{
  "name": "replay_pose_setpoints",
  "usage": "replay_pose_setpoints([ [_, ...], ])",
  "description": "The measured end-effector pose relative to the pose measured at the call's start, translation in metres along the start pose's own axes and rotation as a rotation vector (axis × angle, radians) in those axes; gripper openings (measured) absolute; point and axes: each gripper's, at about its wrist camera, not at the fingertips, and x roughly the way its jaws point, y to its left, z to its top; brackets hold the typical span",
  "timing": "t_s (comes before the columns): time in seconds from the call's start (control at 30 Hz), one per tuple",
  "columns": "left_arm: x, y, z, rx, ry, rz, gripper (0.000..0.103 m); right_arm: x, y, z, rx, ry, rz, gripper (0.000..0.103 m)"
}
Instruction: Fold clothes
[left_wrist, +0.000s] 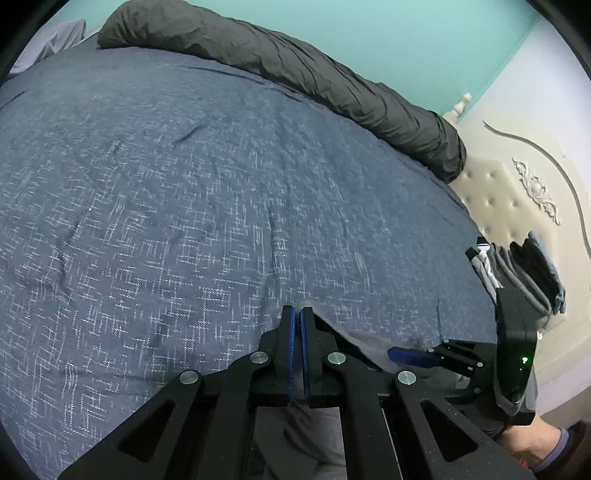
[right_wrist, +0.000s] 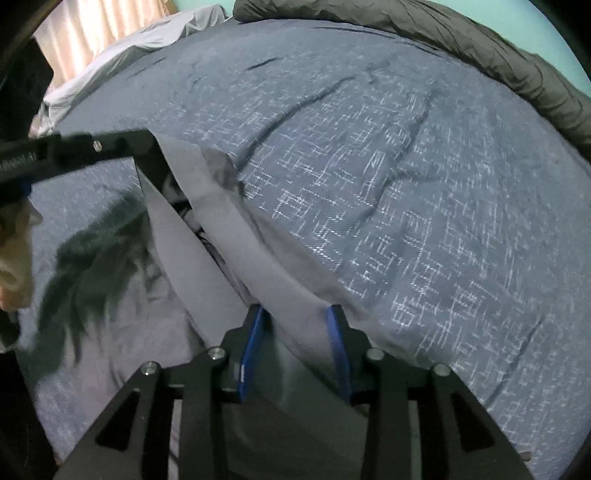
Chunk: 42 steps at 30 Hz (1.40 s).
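Grey cotton garment (right_wrist: 221, 236) | draped over blue patterned bedspread (right_wrist: 406, 184) | left gripper (left_wrist: 297, 314) clenched on its edge | right gripper (right_wrist: 295, 314) parted around cloth | fold judged underway | alignment needed next

L gripper (left_wrist: 297, 314) closed w/ grey garment (left_wrist: 306, 435) beneath, R gripper (left_wrist: 402, 356) nearby, blue bedspread (left_wrist: 184, 203)

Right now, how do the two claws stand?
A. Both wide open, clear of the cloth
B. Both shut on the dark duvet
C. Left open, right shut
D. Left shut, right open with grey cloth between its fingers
D: the left claw has its blue pads nearly together, while the right claw is spread with the grey garment lying between its fingers.
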Motion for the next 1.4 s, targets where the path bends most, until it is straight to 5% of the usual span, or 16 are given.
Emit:
replay_pose_setpoints([
  [0.1,-0.001,0.001,-0.001,-0.003,-0.002,-0.003,0.002,0.0,-0.004,0.0,0.02,-0.011,-0.009,0.021],
  [0.4,0.002,0.0,-0.005,0.001,0.034,-0.012,0.003,-0.014,-0.029,0.001,0.096,-0.046,-0.026,0.002],
  [0.5,0.006,-0.013,-0.016,0.03,0.085,-0.038,0.006,-0.019,-0.038,0.001,0.122,-0.058,-0.029,0.001],
  [0.63,0.015,-0.036,-0.034,0.086,0.152,-0.075,0.023,-0.028,-0.055,0.002,0.161,-0.076,-0.035,0.001],
  [0.73,0.025,-0.051,-0.045,0.114,0.186,-0.081,0.024,-0.034,-0.067,0.002,0.186,-0.084,-0.031,0.001],
  [0.8,0.027,-0.059,-0.049,0.134,0.193,-0.082,0.024,-0.036,-0.074,0.0,0.203,-0.078,-0.033,0.001],
  [0.93,0.019,-0.061,-0.047,0.157,0.162,-0.05,0.042,-0.042,-0.095,-0.013,0.238,-0.07,-0.024,0.001],
  [1.07,0.012,-0.056,-0.046,0.154,0.149,-0.039,0.042,-0.033,-0.076,0.015,0.273,-0.063,-0.009,0.001],
  [1.4,0.047,-0.082,-0.063,0.251,0.22,-0.071,0.041,-0.04,-0.084,0.013,0.299,-0.068,0.015,0.001],
])
